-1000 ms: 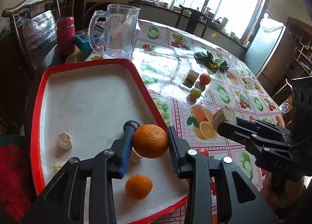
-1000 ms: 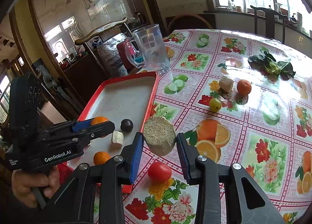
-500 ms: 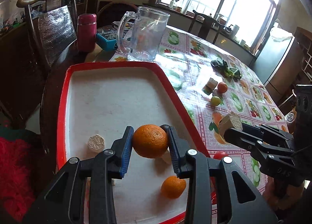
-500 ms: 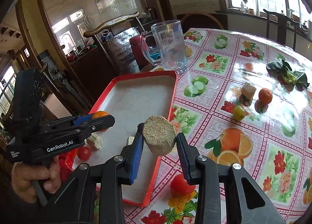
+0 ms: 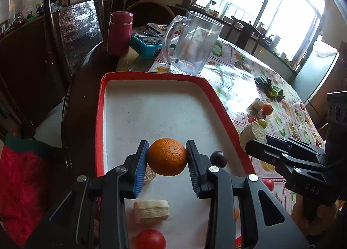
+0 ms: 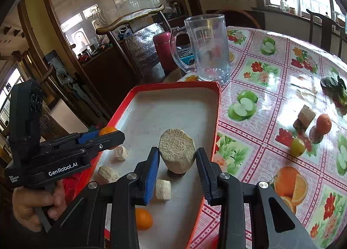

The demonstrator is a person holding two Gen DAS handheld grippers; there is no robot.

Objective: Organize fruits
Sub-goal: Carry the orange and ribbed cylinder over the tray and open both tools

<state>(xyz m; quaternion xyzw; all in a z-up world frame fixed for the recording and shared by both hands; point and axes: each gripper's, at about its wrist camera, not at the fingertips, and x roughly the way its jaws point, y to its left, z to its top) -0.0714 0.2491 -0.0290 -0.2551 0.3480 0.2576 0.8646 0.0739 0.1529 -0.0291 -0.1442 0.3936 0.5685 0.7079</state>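
Left gripper (image 5: 167, 157) pinches an orange (image 5: 167, 156), held above the red tray (image 5: 219, 101) at lower centre of frame. Right gripper (image 6: 177, 158) clamps a fibrous tan chunk (image 6: 176, 153) over the same tray. Already in the tray: pale chunks, a dark plum (image 5: 218, 158), a tomato (image 5: 149, 239), a small orange (image 6: 143, 218). Left on the tablecloth (image 6: 271, 88), right of frame: another orange (image 6: 323, 123), a green fruit (image 6: 298, 146), a chunk. Roughly halfway, judging by the count.

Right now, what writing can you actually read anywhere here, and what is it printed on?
"GenRobot.AI": side of the left gripper, seen from the right wrist.
"DAS": body of the right gripper, seen from the left wrist.
Smaller print beside "GenRobot.AI": too small to read.
Blue box label: blurred, unreadable.
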